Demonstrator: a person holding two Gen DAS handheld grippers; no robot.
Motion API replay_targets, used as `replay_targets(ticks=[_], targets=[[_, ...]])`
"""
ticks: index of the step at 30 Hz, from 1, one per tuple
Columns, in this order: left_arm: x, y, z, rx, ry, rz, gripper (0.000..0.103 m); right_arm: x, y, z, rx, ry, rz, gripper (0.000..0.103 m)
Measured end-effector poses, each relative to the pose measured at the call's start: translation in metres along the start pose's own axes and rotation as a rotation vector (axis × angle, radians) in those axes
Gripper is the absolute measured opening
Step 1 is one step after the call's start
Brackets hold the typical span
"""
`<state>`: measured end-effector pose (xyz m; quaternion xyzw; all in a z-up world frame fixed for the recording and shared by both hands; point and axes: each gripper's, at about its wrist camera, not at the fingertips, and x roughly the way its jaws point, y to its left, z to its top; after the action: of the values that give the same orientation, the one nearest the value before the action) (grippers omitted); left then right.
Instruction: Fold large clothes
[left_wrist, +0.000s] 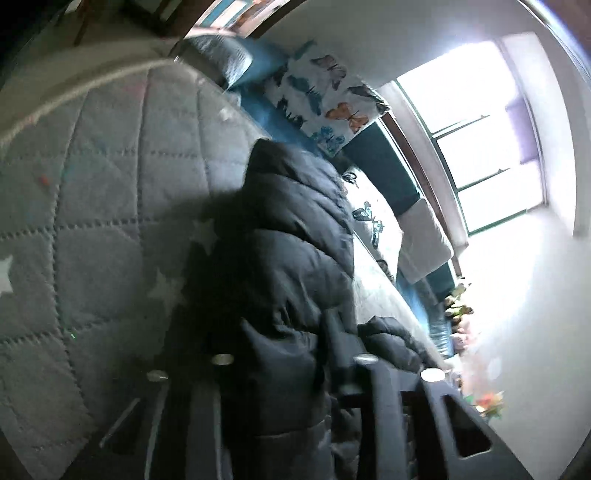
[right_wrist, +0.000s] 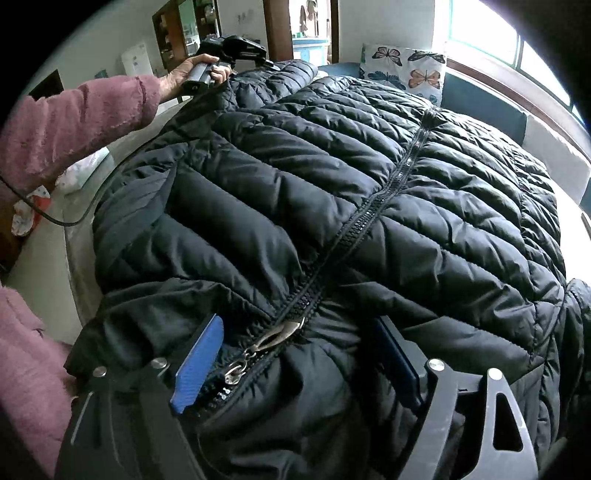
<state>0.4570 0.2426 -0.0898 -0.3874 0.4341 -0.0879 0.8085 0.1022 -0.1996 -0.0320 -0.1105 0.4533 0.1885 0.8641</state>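
1. The right gripper (right_wrist: 295, 362) sits at the bottom of the right wrist view with its jaws spread wide; the blue pad (right_wrist: 199, 363) of one finger shows plainly, the other finger's pad is dark and seen edge-on.
2. Between those fingers lie the metal zip pull (right_wrist: 275, 338) and the gathered end of the black quilted jacket (right_wrist: 332, 177); the pads do not press on the cloth.
3. The jacket lies spread on the bed, front up, its zip (right_wrist: 391, 199) running from the bottom centre towards the upper right; its right edge is cut off by the frame.
4. In the upper left of that view, a hand (right_wrist: 192, 72) in a pink fuzzy sleeve (right_wrist: 74, 122) holds the left gripper (right_wrist: 271, 64) at the jacket's far end; its fingertips are too small there to read.
5. In the left wrist view the picture is dark and blurred: the left gripper (left_wrist: 328, 354) has its fingers drawn close together on a fold of the jacket (left_wrist: 288, 236), at the bottom centre.
6. Beyond it lie the grey quilted bedspread (left_wrist: 110, 184) with stars, butterfly cushions (left_wrist: 325, 99) in the upper middle, and an overexposed window (left_wrist: 480, 147) at the right.
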Motion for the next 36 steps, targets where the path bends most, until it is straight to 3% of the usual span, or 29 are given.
replay_targets(ticks=[5,11,15,19,26,30,33,35,36], targets=[[-0.029,-0.035,-0.004,0.084,-0.125,0.06,0.01,0.0,0.001,0.0,0.003,-0.006,-0.006,0.09],[-0.109,-0.127,-0.026,0.301,-0.302,0.046,0.01,-0.002,0.0,0.001,0.029,-0.01,-0.007,0.09],[-0.154,-0.2,-0.066,0.489,-0.384,0.008,0.01,-0.011,0.001,0.004,0.037,-0.029,-0.006,0.09],[-0.183,-0.262,-0.15,0.694,-0.401,-0.031,0.01,-0.035,-0.004,0.003,0.052,-0.113,-0.036,0.09],[-0.15,-0.324,-0.307,0.943,-0.272,-0.102,0.01,-0.069,-0.038,-0.023,0.177,-0.19,-0.121,0.09],[-0.09,-0.334,-0.416,1.068,-0.104,-0.108,0.01,-0.079,-0.06,-0.05,0.288,-0.19,-0.163,0.09],[-0.031,-0.325,-0.495,1.148,0.058,-0.024,0.01,-0.084,-0.07,-0.068,0.359,-0.192,-0.174,0.09],[0.012,-0.311,-0.533,1.189,0.179,0.049,0.01,-0.087,-0.074,-0.078,0.385,-0.194,-0.191,0.09],[0.024,-0.305,-0.545,1.203,0.196,0.069,0.012,-0.089,-0.076,-0.083,0.393,-0.194,-0.195,0.09]])
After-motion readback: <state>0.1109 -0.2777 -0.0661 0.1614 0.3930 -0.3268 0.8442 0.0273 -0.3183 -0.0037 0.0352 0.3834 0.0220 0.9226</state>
